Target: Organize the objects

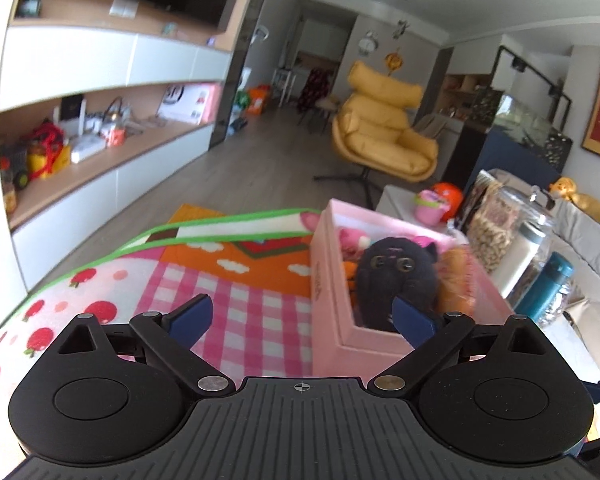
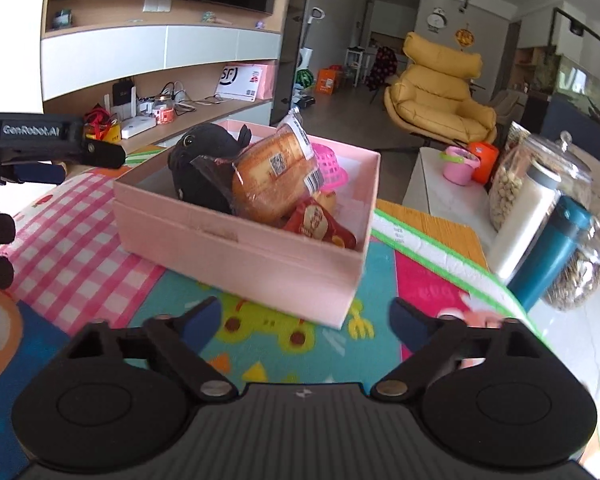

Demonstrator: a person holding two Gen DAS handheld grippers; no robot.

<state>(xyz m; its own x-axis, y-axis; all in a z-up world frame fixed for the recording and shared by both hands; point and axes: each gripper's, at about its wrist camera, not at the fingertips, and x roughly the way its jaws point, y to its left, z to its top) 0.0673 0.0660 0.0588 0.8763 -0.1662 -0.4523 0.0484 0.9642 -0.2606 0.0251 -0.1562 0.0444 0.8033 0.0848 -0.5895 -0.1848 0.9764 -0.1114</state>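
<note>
Nearest the right wrist camera, the right gripper (image 2: 305,320) stands wide apart over the colourful play mat (image 2: 260,344) with nothing between its blue fingers, just short of the pink box (image 2: 236,252). To its left the left gripper (image 1: 302,312) is likewise spread and empty, its right finger at the box's near rim. Inside the box lie a black plush toy (image 2: 204,164), a wrapped bread loaf (image 2: 276,172), a red snack packet (image 2: 320,224) and a pink basket (image 2: 330,166); beyond stands a yellow armchair (image 2: 440,96).
</note>
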